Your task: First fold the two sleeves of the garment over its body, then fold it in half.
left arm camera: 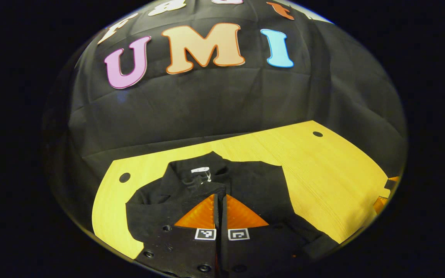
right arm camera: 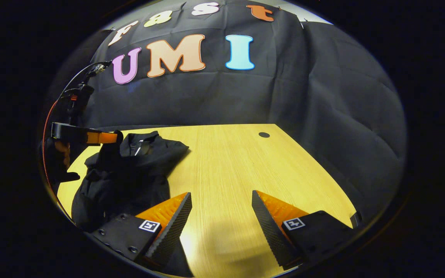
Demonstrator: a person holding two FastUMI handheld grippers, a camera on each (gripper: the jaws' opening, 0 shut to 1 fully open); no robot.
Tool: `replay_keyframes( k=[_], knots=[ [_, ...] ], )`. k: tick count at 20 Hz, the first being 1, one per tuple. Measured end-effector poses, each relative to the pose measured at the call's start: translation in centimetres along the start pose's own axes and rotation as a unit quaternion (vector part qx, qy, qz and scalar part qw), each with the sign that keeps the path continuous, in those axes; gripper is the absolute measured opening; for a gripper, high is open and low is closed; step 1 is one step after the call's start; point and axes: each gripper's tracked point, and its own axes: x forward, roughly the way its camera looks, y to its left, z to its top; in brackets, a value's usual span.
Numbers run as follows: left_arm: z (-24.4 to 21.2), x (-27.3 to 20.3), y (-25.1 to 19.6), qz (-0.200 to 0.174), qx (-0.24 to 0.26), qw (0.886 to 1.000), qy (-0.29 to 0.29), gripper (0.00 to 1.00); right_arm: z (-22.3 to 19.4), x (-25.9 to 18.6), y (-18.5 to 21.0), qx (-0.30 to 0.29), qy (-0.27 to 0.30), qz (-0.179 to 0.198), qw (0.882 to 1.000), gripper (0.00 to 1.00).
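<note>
A black garment (left arm camera: 253,181) lies bunched on the yellow wooden table (left arm camera: 323,166), its collar with a white label turned toward the back wall. My left gripper (left arm camera: 221,197) is closed over it, and a fold of the dark cloth sits pinched at its tips. In the right gripper view the garment (right arm camera: 129,177) lies at the left, and a flap of it rises to the left gripper (right arm camera: 116,137), held by a hand (right arm camera: 58,158). My right gripper (right arm camera: 220,197) stands open above bare table (right arm camera: 226,154), to the right of the garment, with nothing between its fingers.
The table has round cable holes (left arm camera: 317,134) (left arm camera: 124,177) near its back corners. The booth's black cloth wall runs close behind and along the right side. A cable (right arm camera: 52,108) rises from the left gripper. The right gripper (left arm camera: 384,193) shows at the table's right edge.
</note>
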Motion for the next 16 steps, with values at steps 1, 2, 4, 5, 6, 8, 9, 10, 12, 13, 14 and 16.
replay_keyframes(
  k=[1, 2, 4, 5, 6, 8, 9, 10, 12, 13, 14, 16],
  knots=[
    [-0.2, 0.4, -0.5, -0.002, 0.002, 1.0, 0.005, 0.0, -0.2, -0.1, -0.4, 0.002, 0.003, -0.002, 1.0, 0.99],
    [-0.5, 0.7, -1.1, -0.003, 0.008, 1.0, 0.015, 0.0, -0.3, -0.2, -0.7, 0.002, 0.005, -0.003, 1.0, 0.99],
    [-0.9, 1.1, -2.1, -0.006, 0.017, 0.999, 0.029, 0.0, -0.6, -0.1, -1.1, 0.001, 0.007, -0.005, 1.0, 0.99],
    [-1.0, 1.6, -2.5, -0.01, 0.017, 0.999, 0.029, 0.0, -0.7, -0.1, -1.3, 0.0, 0.008, -0.005, 1.0, 0.99],
    [-0.9, 1.8, -3.1, -0.018, 0.014, 0.999, 0.027, 0.0, -0.7, -0.1, -1.4, -0.001, 0.009, -0.003, 1.0, 0.99],
    [-0.4, 1.5, -4.8, -0.042, 0.007, 0.999, 0.017, 0.12, -0.6, -0.1, -1.2, 0.002, 0.008, 0.01, 1.0, 0.99],
    [0.0, 1.4, -4.4, -0.04, 0.006, 0.999, 0.003, 0.56, -0.5, 0.0, -0.8, 0.003, 0.007, 0.019, 1.0, 1.0],
    [0.8, 0.1, -4.2, -0.03, -0.001, 1.0, -0.008, 1.0, -0.5, 0.1, -0.5, 0.001, 0.006, 0.027, 1.0, 0.99],
    [1.2, -1.6, -2.7, -0.01, -0.011, 1.0, -0.019, 0.95, -0.3, 0.4, 0.5, -0.007, 0.005, 0.049, 0.999, 0.99],
    [1.1, -2.7, -1.7, 0.003, -0.018, 1.0, -0.023, 0.95, -0.1, 0.5, 1.3, -0.011, 0.005, 0.063, 0.998, 0.99],
    [0.8, -3.8, -0.8, 0.012, -0.025, 0.999, -0.024, 0.95, -0.1, 0.5, 2.0, -0.017, 0.004, 0.078, 0.997, 0.99],
    [-0.2, -6.5, 1.5, 0.035, -0.041, 0.998, -0.027, 0.95, 0.2, 0.4, 3.0, -0.033, 0.002, 0.094, 0.995, 1.0]
  ],
)
